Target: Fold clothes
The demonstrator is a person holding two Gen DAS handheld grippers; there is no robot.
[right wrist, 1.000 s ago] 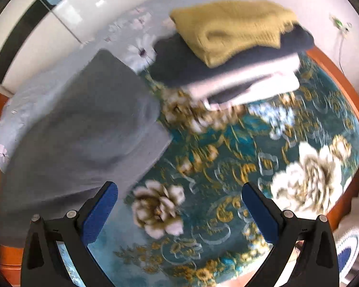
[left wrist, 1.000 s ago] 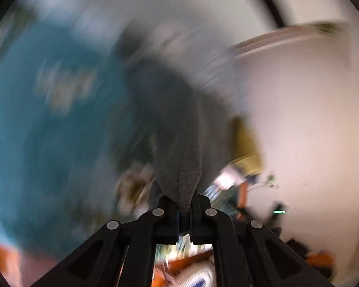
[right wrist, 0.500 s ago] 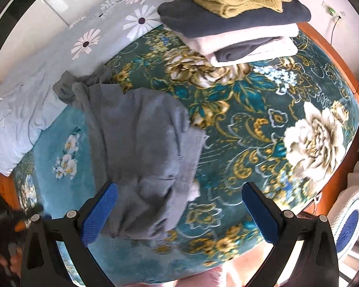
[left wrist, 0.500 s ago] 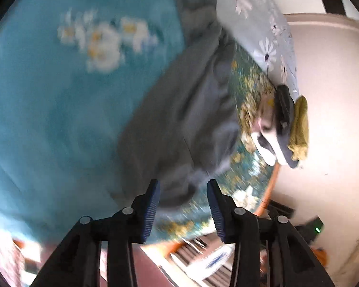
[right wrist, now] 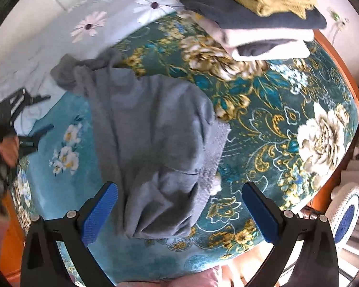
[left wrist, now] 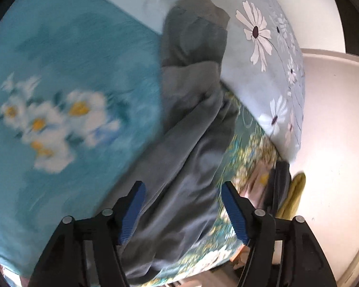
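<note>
A grey garment [right wrist: 155, 143] is seen lying crumpled on the bed [right wrist: 287, 119], spread over the teal flowered cover, with its top end bunched up against a pale pillow [left wrist: 263, 55] with daisies. The left tongs [left wrist: 183, 212] are held just above the garment's lower part; their jaws are opening, and the cloth is seen between them but is not pinched. The right tongs [right wrist: 179, 212] are held wide apart above the garment, and nothing is gripped. A stack of folded clothes [right wrist: 258, 16] is seen at the far side of the bed, with a yellow one on top.
</note>
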